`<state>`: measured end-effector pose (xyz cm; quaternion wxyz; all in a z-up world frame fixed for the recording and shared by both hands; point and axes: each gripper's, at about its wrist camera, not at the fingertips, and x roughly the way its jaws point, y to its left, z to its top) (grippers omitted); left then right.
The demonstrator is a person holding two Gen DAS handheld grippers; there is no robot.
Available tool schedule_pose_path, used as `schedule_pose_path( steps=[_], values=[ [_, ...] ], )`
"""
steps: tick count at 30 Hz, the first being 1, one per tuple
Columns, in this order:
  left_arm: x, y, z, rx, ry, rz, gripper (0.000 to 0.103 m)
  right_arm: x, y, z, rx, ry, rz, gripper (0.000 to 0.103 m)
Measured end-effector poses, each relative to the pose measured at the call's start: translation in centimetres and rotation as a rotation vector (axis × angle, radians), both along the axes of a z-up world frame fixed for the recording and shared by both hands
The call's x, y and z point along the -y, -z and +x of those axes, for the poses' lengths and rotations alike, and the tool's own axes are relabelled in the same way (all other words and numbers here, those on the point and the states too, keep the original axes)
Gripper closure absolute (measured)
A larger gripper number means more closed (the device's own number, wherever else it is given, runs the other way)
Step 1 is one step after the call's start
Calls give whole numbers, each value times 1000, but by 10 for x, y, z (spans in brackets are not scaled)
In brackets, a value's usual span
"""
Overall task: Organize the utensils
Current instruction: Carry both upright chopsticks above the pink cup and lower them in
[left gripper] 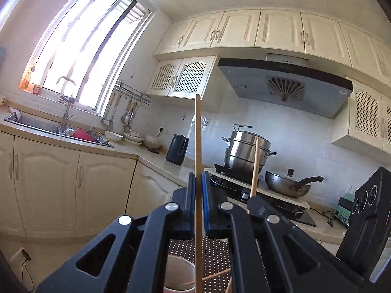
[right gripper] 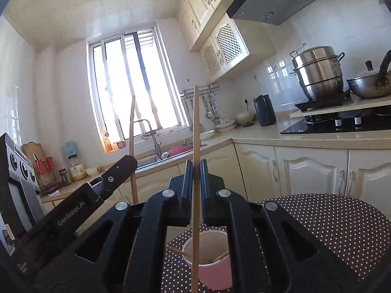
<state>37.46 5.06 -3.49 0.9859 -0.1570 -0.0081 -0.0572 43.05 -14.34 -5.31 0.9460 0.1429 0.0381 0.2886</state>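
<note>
My left gripper is shut on a wooden chopstick that stands upright between its blue pads. My right gripper is shut on a second upright chopstick. Each view shows the other gripper too: the right gripper with its chopstick, and the left gripper with its chopstick. Below both grippers a pink cup stands on a brown polka-dot table. A couple of chopsticks lean inside the cup.
A kitchen counter runs along the wall with a sink, a dark kettle, a steel steamer pot and a wok on the stove. Cream cabinets stand below it.
</note>
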Motion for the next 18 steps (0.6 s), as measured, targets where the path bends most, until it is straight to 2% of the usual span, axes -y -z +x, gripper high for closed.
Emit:
schedule_pose_path(
  steps=[6, 18],
  values=[
    [6, 11, 17, 23, -28, 22, 97, -9, 5, 13, 87, 15, 2, 97],
    [-4, 35, 42, 23, -44, -18, 97, -14, 22, 29, 120, 20, -3, 97]
  ],
)
